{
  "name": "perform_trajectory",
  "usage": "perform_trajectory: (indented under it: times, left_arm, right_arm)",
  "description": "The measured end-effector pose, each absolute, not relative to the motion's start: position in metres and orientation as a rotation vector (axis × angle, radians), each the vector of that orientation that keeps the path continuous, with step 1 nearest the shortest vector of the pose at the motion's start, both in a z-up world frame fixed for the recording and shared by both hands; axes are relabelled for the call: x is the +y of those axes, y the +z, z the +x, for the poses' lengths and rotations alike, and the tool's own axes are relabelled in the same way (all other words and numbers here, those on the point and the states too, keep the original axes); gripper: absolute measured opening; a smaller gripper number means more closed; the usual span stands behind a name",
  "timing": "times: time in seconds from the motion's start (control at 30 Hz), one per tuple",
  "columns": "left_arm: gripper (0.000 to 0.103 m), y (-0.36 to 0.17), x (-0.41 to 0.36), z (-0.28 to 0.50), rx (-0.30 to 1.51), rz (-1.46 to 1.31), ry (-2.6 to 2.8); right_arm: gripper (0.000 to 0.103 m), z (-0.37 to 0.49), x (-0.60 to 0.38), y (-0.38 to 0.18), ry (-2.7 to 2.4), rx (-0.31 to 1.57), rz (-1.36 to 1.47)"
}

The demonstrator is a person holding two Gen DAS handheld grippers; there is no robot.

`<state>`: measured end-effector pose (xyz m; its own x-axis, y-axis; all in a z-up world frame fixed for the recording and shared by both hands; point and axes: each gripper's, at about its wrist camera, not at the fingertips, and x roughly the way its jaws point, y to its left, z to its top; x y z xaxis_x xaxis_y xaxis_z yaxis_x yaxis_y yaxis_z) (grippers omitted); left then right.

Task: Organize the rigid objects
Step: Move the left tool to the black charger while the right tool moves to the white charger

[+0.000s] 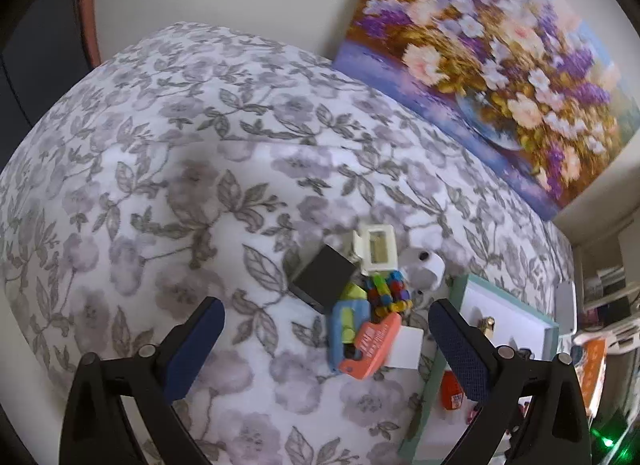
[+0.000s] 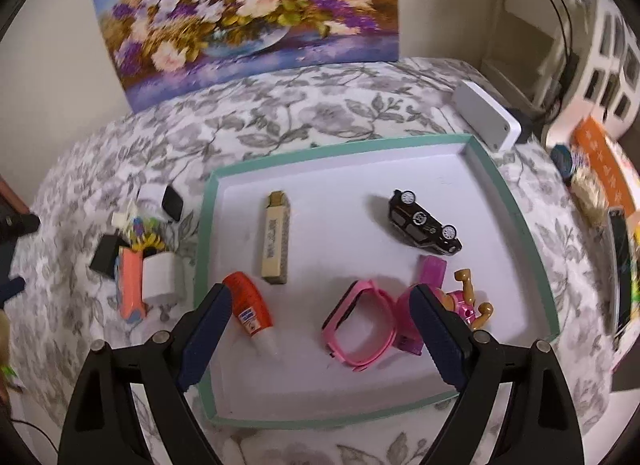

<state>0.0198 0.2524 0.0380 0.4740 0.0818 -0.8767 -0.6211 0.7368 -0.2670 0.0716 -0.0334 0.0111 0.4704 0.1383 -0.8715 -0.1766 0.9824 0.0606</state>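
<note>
Both tools empty: the left gripper (image 1: 326,349) has its jaws spread wide, aimed at the pile of loose items still on the bed, likely lining up the next pick; the right gripper (image 2: 322,329) is also spread wide, hovering over the near part of the shallow white tray with mint-green rim (image 2: 202,249), nothing between its pads. Tray is evidently the sorting target: it already holds a black toy car on its side (image 2: 424,223), a cream rectangular stick-shaped case (image 2: 275,239), an orange-and-white small bottle (image 2: 250,307), a pink plastic watch with looped strap (image 2: 358,325) and a pink-and-tan toy figure (image 2: 466,303), spaced apart. Still unsorted, just beside the tray's left rim: a black square box (image 1: 324,277), a white plastic frame-shaped piece (image 1: 378,247), a multicoloured bead cluster (image 1: 390,291), a blue-and-yellow toy (image 1: 346,325) and a coral-orange flat toy (image 1: 374,345), touching each other in a heap. Surface is a soft grey-floral bedspread (image 1: 180,185), so the tray may rock. A floral canvas painting (image 2: 248,13) leans on the wall behind; a white-and-grey box (image 2: 488,117) sits at the tray's far corner.
</note>
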Motion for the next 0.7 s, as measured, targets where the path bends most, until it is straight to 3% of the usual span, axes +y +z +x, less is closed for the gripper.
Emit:
perform_trajectory:
  times: [0.7]
  left_arm:
    - [0.103,0.016,0.317,0.001,1.013,-0.702,0.517]
  right_arm:
    - [0.09,0.058,0.062,0.024,0.323,1.048,-0.154]
